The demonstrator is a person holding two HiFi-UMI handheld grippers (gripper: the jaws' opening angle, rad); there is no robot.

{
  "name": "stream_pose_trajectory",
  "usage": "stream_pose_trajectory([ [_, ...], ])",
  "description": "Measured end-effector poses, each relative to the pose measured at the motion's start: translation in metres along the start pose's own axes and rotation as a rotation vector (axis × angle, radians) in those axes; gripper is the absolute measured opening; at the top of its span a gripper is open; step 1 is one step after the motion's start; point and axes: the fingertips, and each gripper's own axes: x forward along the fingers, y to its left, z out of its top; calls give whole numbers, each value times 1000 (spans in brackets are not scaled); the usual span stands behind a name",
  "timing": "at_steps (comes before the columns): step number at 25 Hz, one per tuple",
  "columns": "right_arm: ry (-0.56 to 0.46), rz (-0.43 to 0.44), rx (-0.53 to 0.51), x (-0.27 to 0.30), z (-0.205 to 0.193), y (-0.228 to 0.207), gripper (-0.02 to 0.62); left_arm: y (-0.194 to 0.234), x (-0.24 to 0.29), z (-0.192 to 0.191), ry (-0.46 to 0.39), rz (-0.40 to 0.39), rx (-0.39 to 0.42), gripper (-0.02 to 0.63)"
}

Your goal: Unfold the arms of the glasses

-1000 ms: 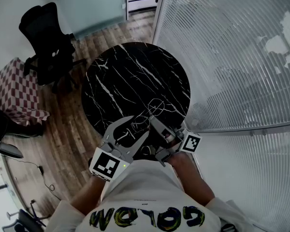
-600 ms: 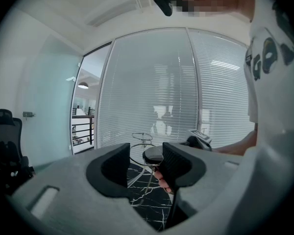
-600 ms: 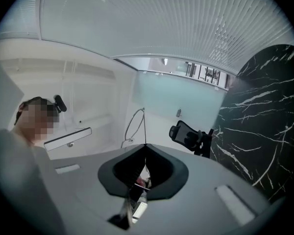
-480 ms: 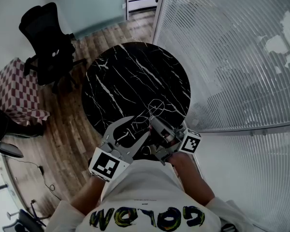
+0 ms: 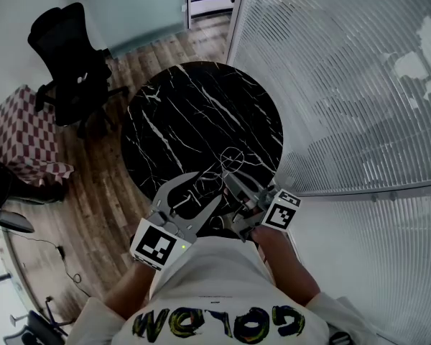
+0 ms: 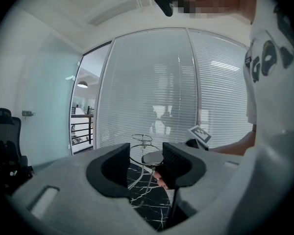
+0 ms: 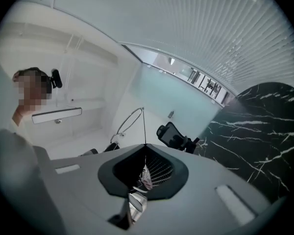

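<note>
At lower centre our right tool (image 7: 144,146) pinches the thin round wire-rimmed glasses (image 5: 230,157); our left tool (image 6: 146,158) stands spread beside them.

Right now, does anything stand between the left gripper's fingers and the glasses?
Nothing visible does. The left gripper is open, and the glasses, clamped in the right gripper, show directly in the gap between its fingers, above the black marble table.

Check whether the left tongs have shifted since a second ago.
No. The left tongs stay in the same spot over the near rim of the black table, and they are still open.
</note>
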Motion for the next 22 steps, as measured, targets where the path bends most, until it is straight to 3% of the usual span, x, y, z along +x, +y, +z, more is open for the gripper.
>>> stream_pose_trajectory([
  [22, 93, -249, -464, -6, 8, -15, 0, -2, -4, 2, 8, -13, -26, 216],
])
